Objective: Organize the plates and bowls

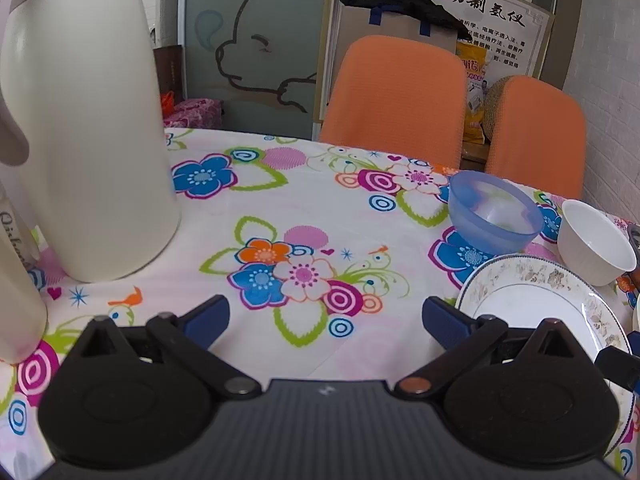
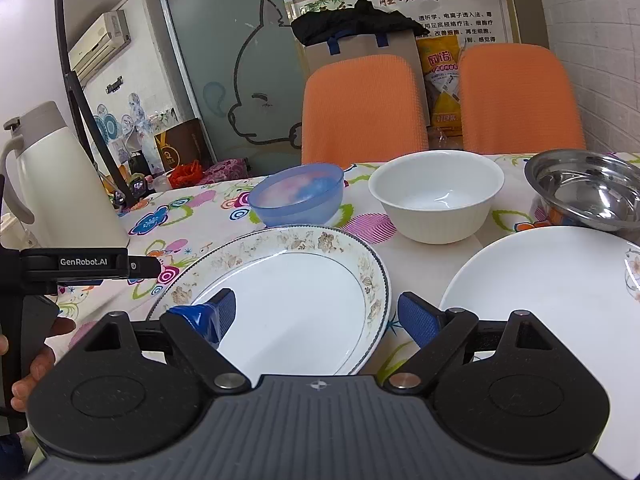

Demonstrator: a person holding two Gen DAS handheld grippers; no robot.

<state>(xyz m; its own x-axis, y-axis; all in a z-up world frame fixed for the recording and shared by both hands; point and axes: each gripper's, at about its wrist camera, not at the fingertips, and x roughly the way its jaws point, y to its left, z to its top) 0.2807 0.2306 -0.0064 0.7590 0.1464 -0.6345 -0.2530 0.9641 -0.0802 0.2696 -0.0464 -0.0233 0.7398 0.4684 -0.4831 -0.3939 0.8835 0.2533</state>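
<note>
A floral-rimmed plate (image 2: 288,280) lies on the flowered tablecloth just ahead of my right gripper (image 2: 316,316), which is open, its left finger over the plate and its right finger past the rim. A plain white plate (image 2: 552,292) lies to the right. Behind them stand a blue bowl (image 2: 298,196), a white bowl (image 2: 436,196) and a steel bowl (image 2: 584,188). My left gripper (image 1: 326,316) hangs open over bare cloth, left of the floral-rimmed plate (image 1: 532,300), with the blue bowl (image 1: 494,212) and white bowl (image 1: 594,240) beyond it.
A tall cream thermos jug (image 1: 84,132) stands close on the left of the left gripper. Two orange chairs (image 2: 360,108) back the table's far edge. A hand (image 2: 36,364) holds the left gripper's handle at the table's left side. A brick wall (image 2: 600,40) runs along the right.
</note>
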